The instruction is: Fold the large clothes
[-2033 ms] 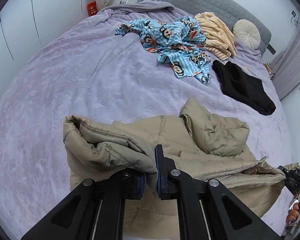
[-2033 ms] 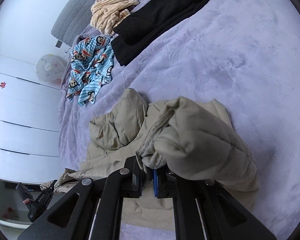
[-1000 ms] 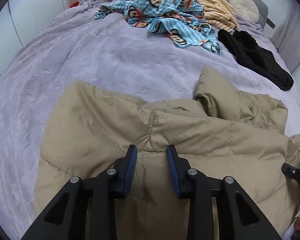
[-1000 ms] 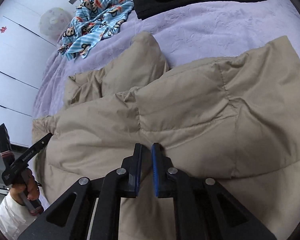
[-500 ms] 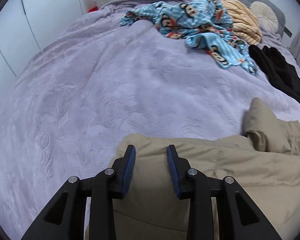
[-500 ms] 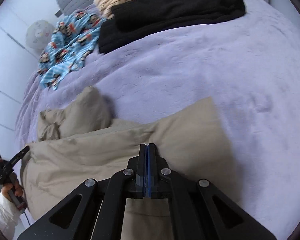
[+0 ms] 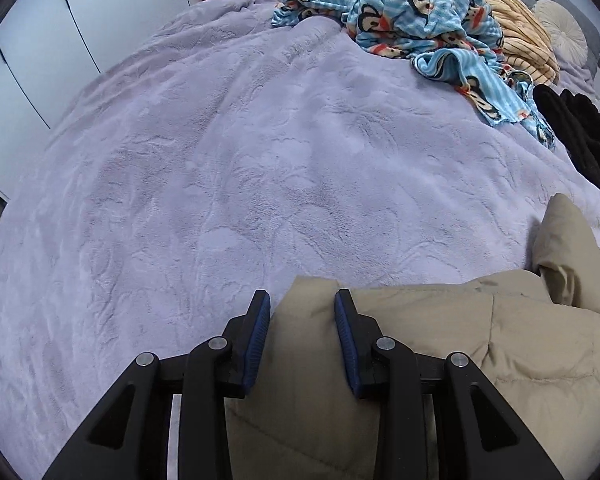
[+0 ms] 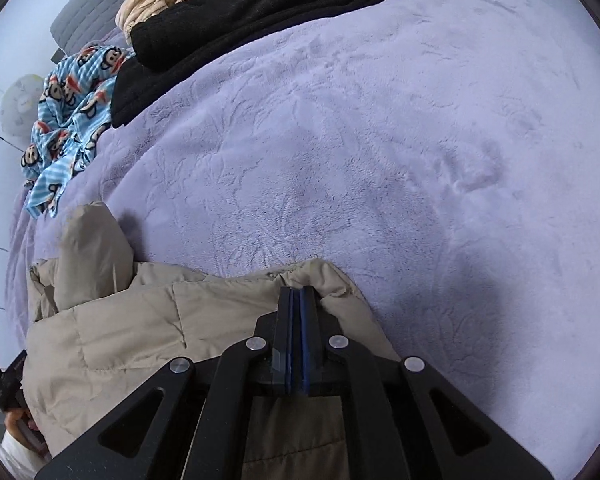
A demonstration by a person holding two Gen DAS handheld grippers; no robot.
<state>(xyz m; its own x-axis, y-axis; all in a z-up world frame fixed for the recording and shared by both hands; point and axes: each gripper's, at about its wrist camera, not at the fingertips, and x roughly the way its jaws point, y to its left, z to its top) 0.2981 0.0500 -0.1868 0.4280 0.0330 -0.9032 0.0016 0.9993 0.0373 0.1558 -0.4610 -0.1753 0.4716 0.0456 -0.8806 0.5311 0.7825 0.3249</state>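
A tan puffer jacket (image 7: 440, 340) lies spread on the purple bed cover (image 7: 240, 160). My left gripper (image 7: 302, 312) is open, its blue-padded jaws straddling the jacket's near left corner without closing on it. In the right wrist view the jacket (image 8: 140, 320) fills the lower left, with a puffed sleeve or hood standing up at its far side. My right gripper (image 8: 299, 300) is shut over the jacket's right corner; whether fabric sits between the pads cannot be told.
A blue monkey-print garment (image 7: 432, 20), a striped cream garment (image 7: 520, 32) and a black garment (image 8: 260, 12) lie at the bed's head end. A round cushion (image 7: 560, 24) and a grey headboard sit behind them. White wardrobe doors (image 7: 28, 40) stand left.
Both grippers laid the bunched jacket flat and slid outward to its corners. The left gripper opened and let go of the fabric. The right gripper's jaws closed fully.
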